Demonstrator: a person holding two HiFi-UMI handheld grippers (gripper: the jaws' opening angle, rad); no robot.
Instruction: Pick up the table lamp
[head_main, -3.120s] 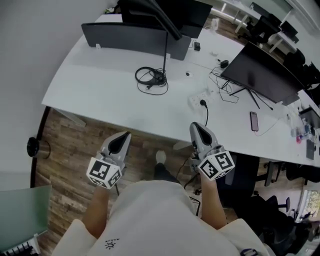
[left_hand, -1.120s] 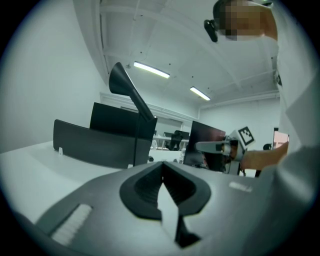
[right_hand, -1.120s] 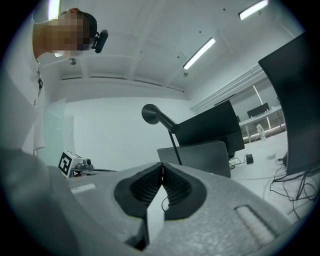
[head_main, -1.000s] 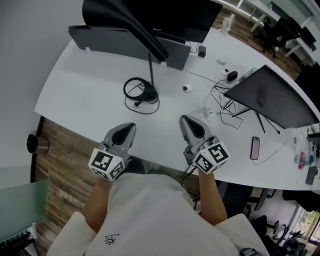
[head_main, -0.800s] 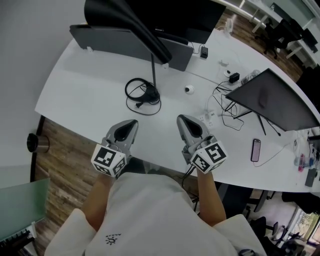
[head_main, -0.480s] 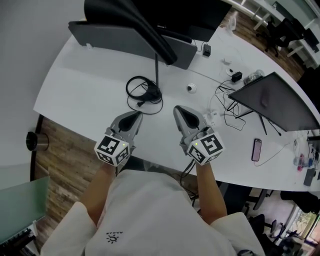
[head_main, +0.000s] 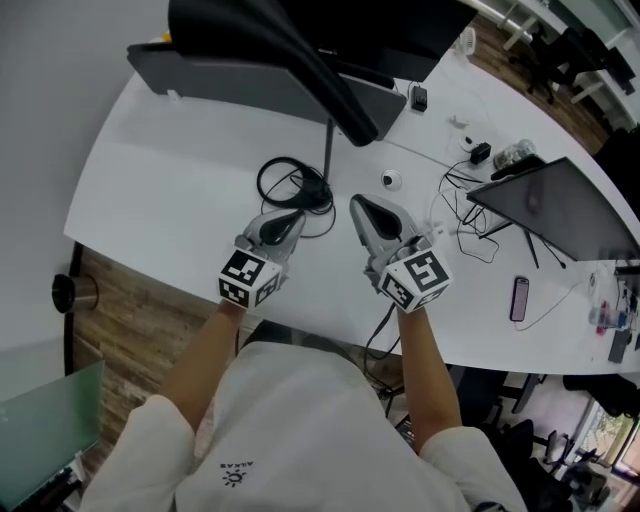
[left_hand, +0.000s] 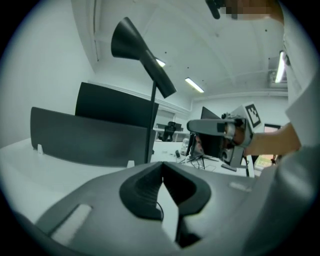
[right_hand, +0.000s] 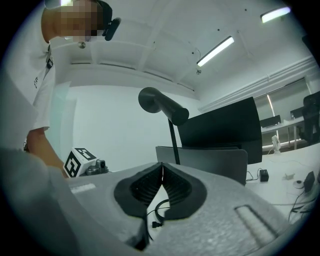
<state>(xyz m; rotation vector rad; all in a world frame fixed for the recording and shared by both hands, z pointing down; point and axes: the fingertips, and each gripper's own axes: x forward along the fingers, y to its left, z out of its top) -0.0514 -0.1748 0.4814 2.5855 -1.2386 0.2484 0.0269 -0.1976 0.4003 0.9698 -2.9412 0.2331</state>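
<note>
Table lamp (head_main: 300, 60) stands on white desk (head_main: 170, 190), its stem just ahead of and between left gripper (head_main: 288, 218) and right gripper (head_main: 362, 207). Both jaw pairs are clenched, gripping nothing.

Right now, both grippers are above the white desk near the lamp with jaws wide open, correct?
No: both left gripper and right gripper are shut, empty, as their own views show. They are above the desk near the lamp.

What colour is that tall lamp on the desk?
The table lamp is black all over; clearest in the left gripper view.
</note>
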